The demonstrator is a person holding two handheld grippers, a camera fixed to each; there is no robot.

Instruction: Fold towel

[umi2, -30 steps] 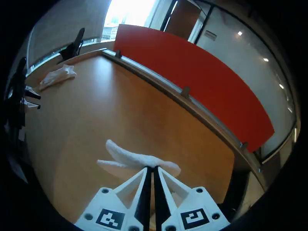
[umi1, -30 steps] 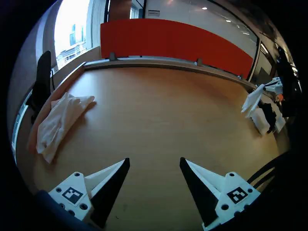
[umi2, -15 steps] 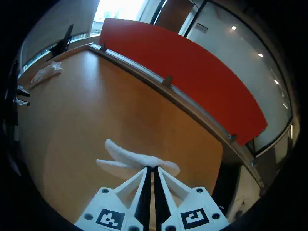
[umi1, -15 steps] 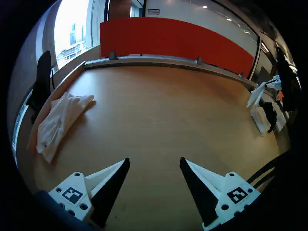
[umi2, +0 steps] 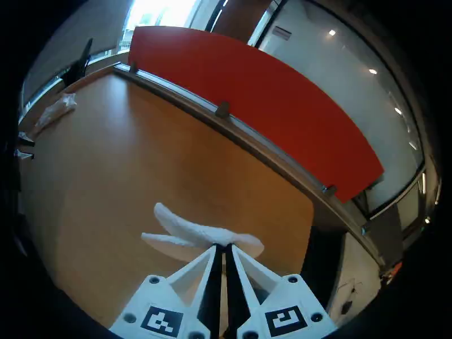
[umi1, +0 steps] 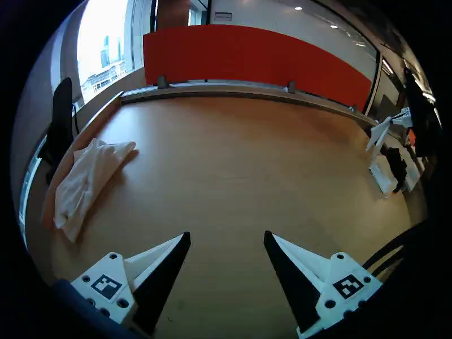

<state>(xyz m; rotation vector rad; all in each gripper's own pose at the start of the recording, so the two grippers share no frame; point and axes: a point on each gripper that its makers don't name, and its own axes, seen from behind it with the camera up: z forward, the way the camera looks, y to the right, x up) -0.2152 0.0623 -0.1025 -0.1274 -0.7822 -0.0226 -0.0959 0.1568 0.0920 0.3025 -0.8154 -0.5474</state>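
White towels: two, crumpled towel [umi1: 90, 181], pinched towel [umi2: 198, 233]. Grippers: two, left gripper [umi1: 226, 234], right gripper [umi2: 225, 247]. Table [umi1: 237, 164]: one. Red partition [umi1: 254, 56]: one. Black chair [umi1: 61, 121]: one.

I can read no words or numbers anywhere. My left gripper [umi1: 226, 234] carries a black-and-white square marker [umi1: 107, 285] at the base of each finger, and so does my right gripper [umi2: 225, 247]: patterns only, no letters. Far ahead, above the red panel [umi1: 254, 56], a wall plaque [umi1: 222, 17] is too small to read.

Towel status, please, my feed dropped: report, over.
Left gripper open, empty. Right gripper shut on white towel. Nothing in the way; crumpled cloth lies apart at table edge.
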